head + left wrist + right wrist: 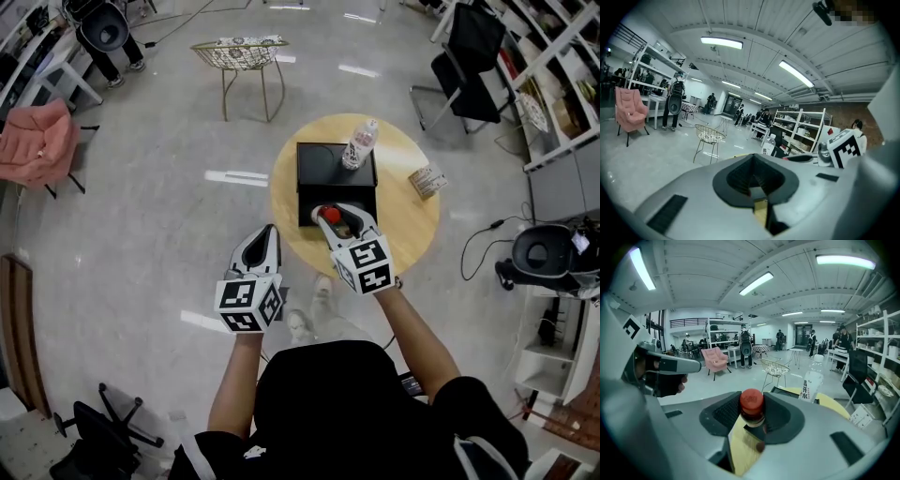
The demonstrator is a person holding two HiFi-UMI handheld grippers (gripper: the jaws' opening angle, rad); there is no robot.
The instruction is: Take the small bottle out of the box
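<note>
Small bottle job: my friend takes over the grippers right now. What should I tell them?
Right gripper: shut on the small red-capped bottle, held up over the black box.
Left gripper: shut, empty, beside the round table.
Done: the bottle looks lifted clear of the box.
Left: probably set it down on the table, away from the big water bottle.

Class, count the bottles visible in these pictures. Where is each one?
2. A red-capped small bottle is clamped in the right gripper; a clear water bottle stands at the far corner of the black box. More may hide inside the box.
</note>
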